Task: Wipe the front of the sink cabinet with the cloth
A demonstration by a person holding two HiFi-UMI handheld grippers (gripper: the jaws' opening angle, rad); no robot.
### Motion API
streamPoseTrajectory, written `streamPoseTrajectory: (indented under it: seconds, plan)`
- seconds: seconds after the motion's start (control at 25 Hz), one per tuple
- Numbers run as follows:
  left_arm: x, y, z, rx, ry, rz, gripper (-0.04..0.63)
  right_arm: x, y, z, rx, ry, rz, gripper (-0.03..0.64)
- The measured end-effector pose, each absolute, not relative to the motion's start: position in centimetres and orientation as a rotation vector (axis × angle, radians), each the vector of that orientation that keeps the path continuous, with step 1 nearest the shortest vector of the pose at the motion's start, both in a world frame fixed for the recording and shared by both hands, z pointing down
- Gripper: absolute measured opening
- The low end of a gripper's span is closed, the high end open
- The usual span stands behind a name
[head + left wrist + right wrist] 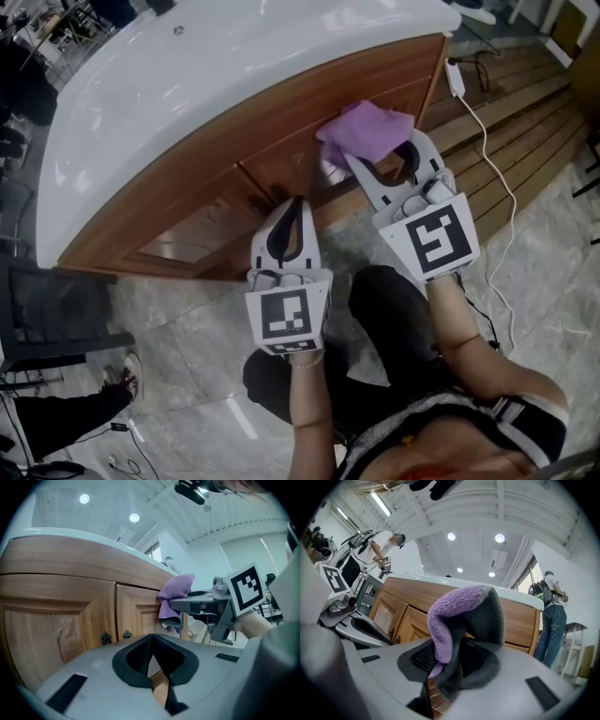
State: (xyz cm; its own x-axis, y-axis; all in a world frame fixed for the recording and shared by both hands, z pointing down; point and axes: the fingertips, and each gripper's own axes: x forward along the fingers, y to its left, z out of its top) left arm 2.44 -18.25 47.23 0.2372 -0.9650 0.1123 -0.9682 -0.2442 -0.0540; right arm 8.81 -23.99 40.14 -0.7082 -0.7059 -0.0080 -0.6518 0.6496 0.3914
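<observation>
The purple cloth (367, 131) is bunched in my right gripper (377, 155), which is shut on it. It is pressed against the upper right of the wooden sink cabinet front (187, 202), just under the white countertop (216, 66). In the right gripper view the cloth (457, 616) folds over the jaws and hides the fingertips. My left gripper (297, 202) is shut and holds nothing; it hovers lower, close to the cabinet's base. The left gripper view shows the cloth (174, 595) against a cabinet door (136, 616), with the right gripper (190, 603) behind it.
Two small dark knobs (115, 636) sit where the doors meet. A white adapter (455, 75) and its cable (497, 173) trail over the wooden decking (530, 117) at the right. A dark frame (56, 328) and a shoe (120, 377) are at the left. A person (551, 620) stands beyond the cabinet's end.
</observation>
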Motion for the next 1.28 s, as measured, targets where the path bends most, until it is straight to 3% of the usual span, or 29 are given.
streamPoseTrajectory:
  seconds: [0.76, 1.28]
  plan:
    - [4.4, -19.2, 48.0, 2.484, -1.86, 0.218, 0.0, 18.0, -29.0, 40.7, 1.371, -2.509, -0.516, 0.161]
    - [3.7, -18.9, 48.3, 2.463, -1.862, 0.212, 0.0, 18.4, -29.2, 40.7, 1.391, -2.544, -0.508, 0.163]
